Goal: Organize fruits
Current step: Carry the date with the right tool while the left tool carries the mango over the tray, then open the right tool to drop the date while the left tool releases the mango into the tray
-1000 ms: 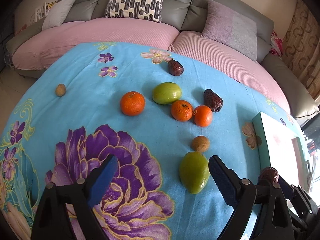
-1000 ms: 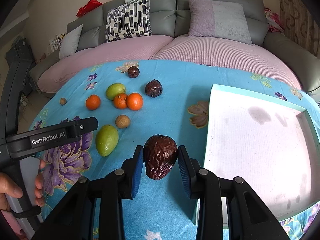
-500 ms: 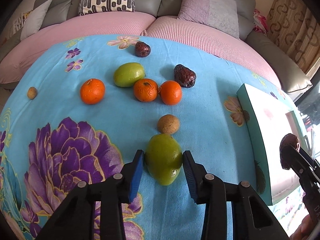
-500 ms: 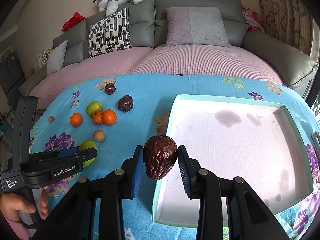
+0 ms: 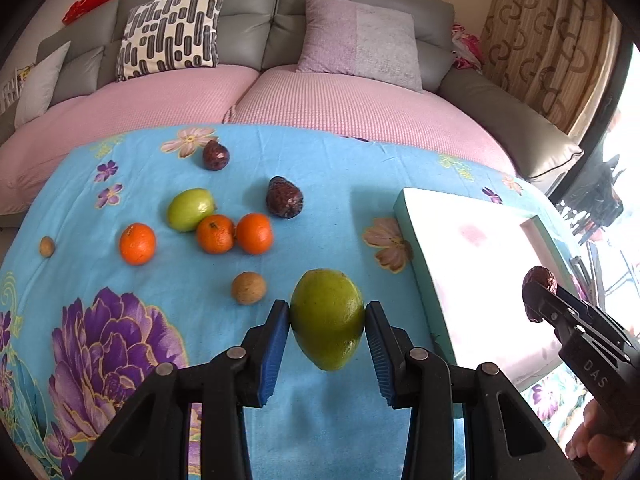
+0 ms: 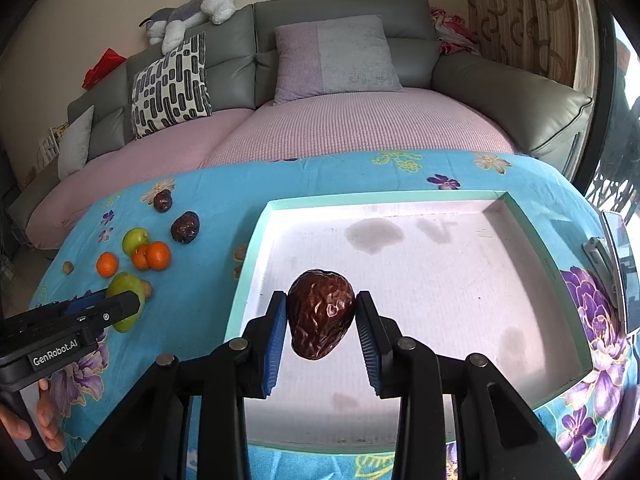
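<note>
In the left wrist view, the left gripper (image 5: 327,320) has its blue fingers (image 5: 275,346) clamped on a large green fruit (image 5: 326,318), held above the floral-clothed counter (image 5: 340,208). Taking this fruit as the landmark: a small brown fruit (image 5: 248,288) lies just to its left, two oranges (image 5: 234,233) touching each other farther beyond, a third orange (image 5: 137,243) apart to their left, and a smaller green fruit (image 5: 189,209) behind them. The tray (image 5: 472,264) sits to its right.

In the right wrist view, the right gripper (image 6: 321,322) pinches a wrinkled dark date (image 6: 320,314) between its fingers (image 6: 276,336), above the tray's (image 6: 256,248) near left part. The landmark fruit (image 6: 124,300) shows well left of the tray, held by the left gripper (image 6: 100,308).
</note>
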The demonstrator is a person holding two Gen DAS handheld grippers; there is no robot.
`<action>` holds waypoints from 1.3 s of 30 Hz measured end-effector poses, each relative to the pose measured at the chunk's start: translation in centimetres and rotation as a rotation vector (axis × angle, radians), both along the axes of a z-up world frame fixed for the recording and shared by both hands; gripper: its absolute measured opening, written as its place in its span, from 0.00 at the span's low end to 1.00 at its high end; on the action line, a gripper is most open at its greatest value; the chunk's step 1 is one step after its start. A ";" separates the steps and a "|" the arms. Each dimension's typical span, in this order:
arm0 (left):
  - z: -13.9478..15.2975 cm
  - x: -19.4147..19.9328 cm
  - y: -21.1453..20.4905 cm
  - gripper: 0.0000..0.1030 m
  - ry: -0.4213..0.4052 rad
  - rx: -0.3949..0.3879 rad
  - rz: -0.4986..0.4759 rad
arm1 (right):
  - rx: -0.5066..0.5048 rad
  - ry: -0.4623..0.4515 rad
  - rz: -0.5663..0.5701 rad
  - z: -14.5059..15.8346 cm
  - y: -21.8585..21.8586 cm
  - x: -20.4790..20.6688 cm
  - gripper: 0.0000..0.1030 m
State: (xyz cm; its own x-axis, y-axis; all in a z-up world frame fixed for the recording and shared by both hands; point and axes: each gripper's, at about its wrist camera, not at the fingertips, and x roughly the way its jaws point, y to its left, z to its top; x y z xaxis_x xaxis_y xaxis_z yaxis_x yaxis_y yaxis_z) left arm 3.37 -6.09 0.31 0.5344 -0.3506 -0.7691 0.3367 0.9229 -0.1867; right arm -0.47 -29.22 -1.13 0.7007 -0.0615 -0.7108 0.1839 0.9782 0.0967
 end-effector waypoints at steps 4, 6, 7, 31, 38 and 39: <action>0.9 -1.5 -3.3 0.40 -0.036 -0.002 -0.108 | -0.031 0.009 -0.104 0.2 -3.5 -1.3 0.35; 1.3 -2.3 -4.8 0.40 -0.056 0.001 -0.152 | -0.051 0.014 -0.153 0.4 -5.0 -2.0 0.35; 1.5 -2.7 -5.6 0.40 -0.065 0.003 -0.173 | -0.053 0.015 -0.176 0.5 -5.8 -2.4 0.35; -3.2 -4.6 -13.6 0.41 -0.038 0.141 -0.344 | 0.013 0.191 -0.284 -4.3 -10.7 -2.4 0.36; -3.6 -4.5 -13.9 0.42 -0.022 0.137 -0.348 | 0.026 0.196 -0.280 -4.7 -10.7 -2.3 0.36; -3.7 -4.5 -13.9 0.43 -0.020 0.138 -0.347 | 0.028 0.200 -0.281 -4.8 -10.7 -2.3 0.37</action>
State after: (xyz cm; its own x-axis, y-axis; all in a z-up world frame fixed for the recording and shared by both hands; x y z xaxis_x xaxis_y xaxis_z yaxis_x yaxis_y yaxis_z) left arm -1.08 -19.98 -3.37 0.4172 -0.4073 -0.8125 0.6364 0.7691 -0.0588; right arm -2.72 -39.92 -5.92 0.5055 -0.2105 -0.8368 0.4639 0.8840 0.0579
